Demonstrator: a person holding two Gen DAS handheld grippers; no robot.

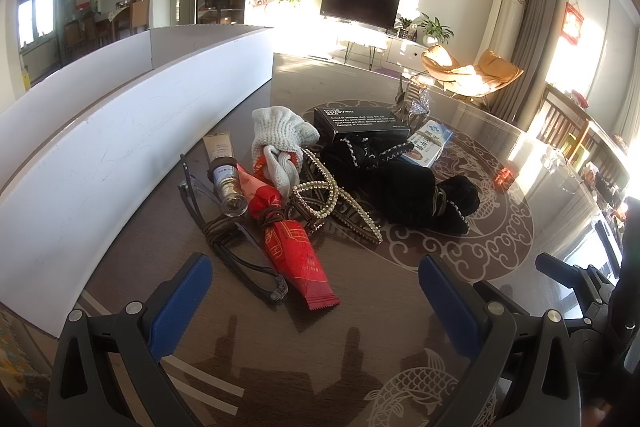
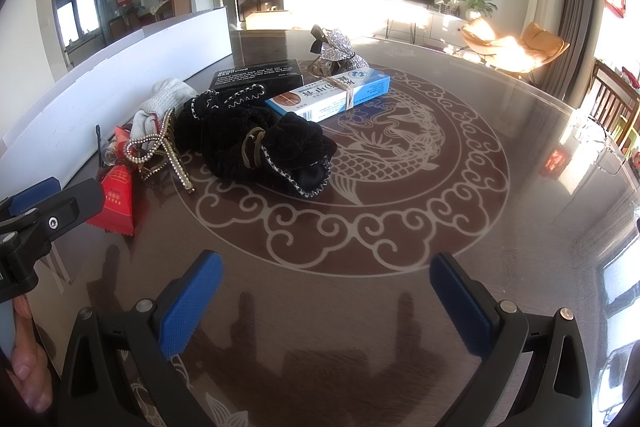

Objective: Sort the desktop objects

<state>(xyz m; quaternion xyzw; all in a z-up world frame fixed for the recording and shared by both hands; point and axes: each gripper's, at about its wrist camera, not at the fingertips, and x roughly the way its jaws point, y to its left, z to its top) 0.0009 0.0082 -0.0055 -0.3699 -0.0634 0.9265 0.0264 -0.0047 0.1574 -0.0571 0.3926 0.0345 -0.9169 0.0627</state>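
- While both hover over the table (image 2: 520, 155), the left gripper (image 1: 316, 291) and right gripper (image 2: 326, 287) gape wide, holding nothing.
- Red packet (image 1: 294, 251) lies just ahead of the left; black pouch (image 2: 256, 143) farther beyond the right.

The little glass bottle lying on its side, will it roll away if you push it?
Probably a bit. The little glass bottle is round and lies on its side on the smooth glossy table. The red packet and glasses beside it might stop it. It looks like clear glass, so likely slippery and breakable.
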